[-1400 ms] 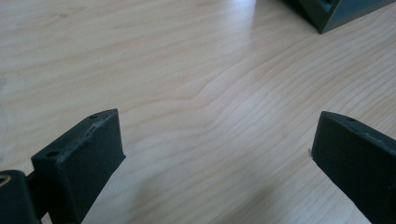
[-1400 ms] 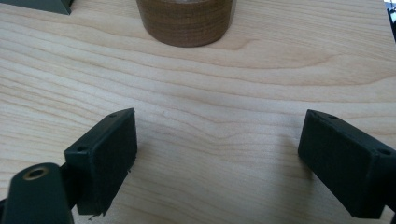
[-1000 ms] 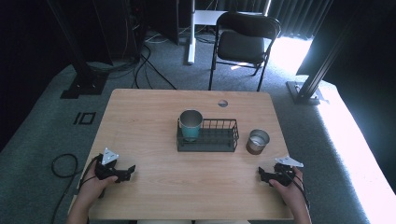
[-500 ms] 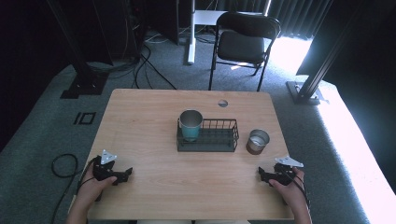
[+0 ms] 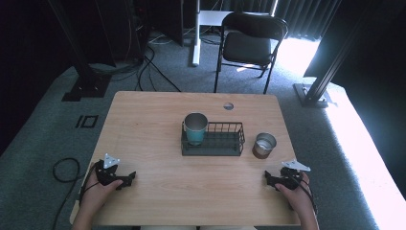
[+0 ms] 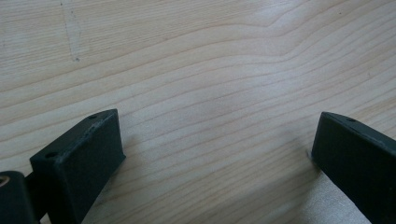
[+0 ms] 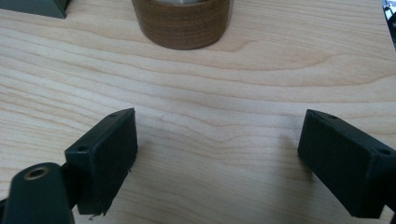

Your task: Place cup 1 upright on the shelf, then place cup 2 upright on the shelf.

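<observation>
Both grippers sit on the table, jaws spread wide and holding nothing. The brown cup stands at about 11 o'clock from the right gripper, just beside the wire basket. A careless reach could tip it or shove it into the basket. The left gripper is well off at 8 o'clock.

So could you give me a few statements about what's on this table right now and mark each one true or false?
1. The teal cup stands inside the wire basket. True.
2. The brown-banded cup is also in the basket. False: it stands on the table, right of the basket.
3. The left gripper holds a cup. False: its jaws are apart over bare wood.
4. The right gripper is open, its jaws empty. True.
5. A folding chair stands beyond the table. True.
</observation>
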`<move>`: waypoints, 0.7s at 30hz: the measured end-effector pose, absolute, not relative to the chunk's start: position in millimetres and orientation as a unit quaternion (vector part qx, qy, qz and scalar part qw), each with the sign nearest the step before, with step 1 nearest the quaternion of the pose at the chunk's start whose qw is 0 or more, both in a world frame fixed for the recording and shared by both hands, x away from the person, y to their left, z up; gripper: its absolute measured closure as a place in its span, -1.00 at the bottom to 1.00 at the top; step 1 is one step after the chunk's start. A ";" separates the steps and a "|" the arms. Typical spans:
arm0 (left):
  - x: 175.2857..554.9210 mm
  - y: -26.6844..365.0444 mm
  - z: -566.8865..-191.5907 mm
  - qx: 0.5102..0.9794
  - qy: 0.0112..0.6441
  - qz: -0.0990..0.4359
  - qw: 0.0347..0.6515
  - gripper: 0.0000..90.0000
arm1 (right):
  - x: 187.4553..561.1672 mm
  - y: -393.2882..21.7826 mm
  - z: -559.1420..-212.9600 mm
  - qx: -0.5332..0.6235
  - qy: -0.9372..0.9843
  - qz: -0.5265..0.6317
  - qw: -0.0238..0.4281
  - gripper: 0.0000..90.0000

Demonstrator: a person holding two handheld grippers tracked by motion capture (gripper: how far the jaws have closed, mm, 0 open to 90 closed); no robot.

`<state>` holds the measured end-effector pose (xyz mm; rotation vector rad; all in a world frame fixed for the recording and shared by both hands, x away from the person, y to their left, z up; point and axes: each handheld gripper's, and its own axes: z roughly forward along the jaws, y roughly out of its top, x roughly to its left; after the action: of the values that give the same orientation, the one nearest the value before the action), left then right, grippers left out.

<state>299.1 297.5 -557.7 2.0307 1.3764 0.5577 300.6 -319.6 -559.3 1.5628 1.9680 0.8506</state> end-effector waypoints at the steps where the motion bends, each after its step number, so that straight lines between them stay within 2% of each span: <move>1: 299.1 297.5 -557.7 0.768 0.521 0.211 0.308 -0.94 | 300.6 -319.6 -559.3 0.572 0.720 0.311 0.242 -0.74; 21: 299.1 297.5 -557.7 0.768 0.521 0.211 0.308 -0.94 | 294.2 -313.2 -558.8 0.549 0.737 0.315 0.235 -0.74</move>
<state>299.1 297.5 -557.7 2.0308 1.3764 0.5578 294.2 -313.2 -558.8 1.5067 2.0232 0.8655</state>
